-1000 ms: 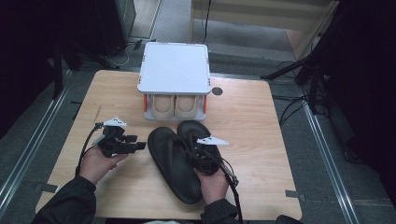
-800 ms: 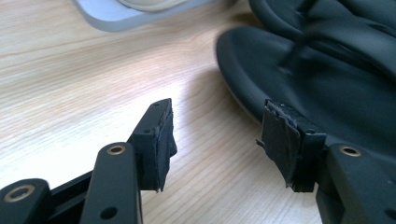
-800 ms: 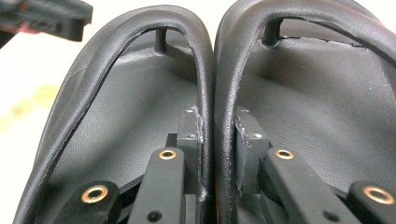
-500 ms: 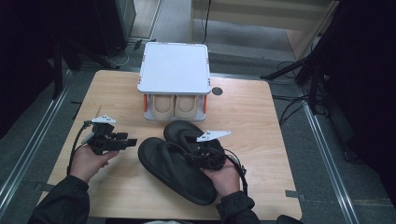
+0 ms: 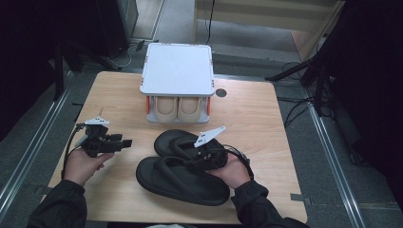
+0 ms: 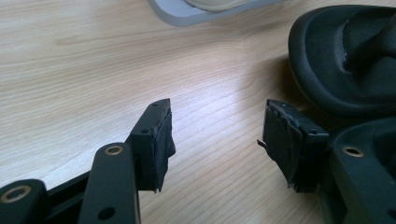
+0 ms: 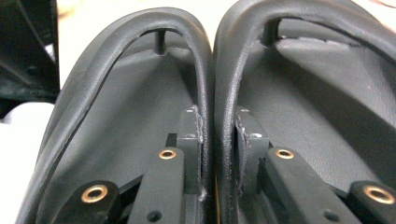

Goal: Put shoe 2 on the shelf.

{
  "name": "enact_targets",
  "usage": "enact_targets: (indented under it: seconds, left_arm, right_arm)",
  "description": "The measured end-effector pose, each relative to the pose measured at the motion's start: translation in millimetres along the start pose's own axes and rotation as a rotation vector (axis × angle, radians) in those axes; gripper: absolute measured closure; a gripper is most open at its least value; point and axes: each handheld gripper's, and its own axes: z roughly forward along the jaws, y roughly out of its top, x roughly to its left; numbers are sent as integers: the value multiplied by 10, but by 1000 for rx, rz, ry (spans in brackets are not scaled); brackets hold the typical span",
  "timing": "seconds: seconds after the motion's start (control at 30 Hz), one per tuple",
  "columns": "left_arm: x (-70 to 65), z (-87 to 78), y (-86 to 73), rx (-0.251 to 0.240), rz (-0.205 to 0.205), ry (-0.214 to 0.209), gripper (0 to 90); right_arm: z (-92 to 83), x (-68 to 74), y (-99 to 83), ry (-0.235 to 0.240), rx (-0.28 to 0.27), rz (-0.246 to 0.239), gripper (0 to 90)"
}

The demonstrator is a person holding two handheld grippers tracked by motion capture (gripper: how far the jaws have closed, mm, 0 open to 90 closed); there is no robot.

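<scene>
Two black flip-flop sandals lie side by side on the wooden table (image 5: 285,123), the nearer sandal (image 5: 180,183) and the farther sandal (image 5: 173,140) both pointing left. My right gripper (image 5: 190,160) reaches in from the right and is shut on their two inner straps, pinched together. In the right gripper view the pads (image 7: 191,126) press the left strap (image 7: 203,79) against the right strap (image 7: 229,79). My left gripper (image 5: 126,142) hovers left of the sandals, open, with bare wood between its jaws (image 6: 217,126). A sandal's toe (image 6: 345,60) shows just beyond it.
A small shoe rack with a white top (image 5: 177,69) stands at the table's back middle, a beige pair of shoes (image 5: 178,108) on its lower shelf. A dark round hole (image 5: 220,92) sits right of it. Floor rails run along both table sides.
The right hand has swung the pinched sandals round so their toes point left instead of away. The left hand and its open gripper have drifted left, away from the sandals.
</scene>
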Motion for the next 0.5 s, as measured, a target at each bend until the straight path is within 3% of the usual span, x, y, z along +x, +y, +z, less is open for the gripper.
enact_targets:
  seconds: [0.2,0.5]
  left_arm:
    - [33,-42,-40,-3,-12,12,428]
    - [50,-108,-119,-6,-29,27,427]
  right_arm:
    - [-3,-75,149,88,-21,-28,761]
    - [-48,-126,456,142,-34,-64,760]
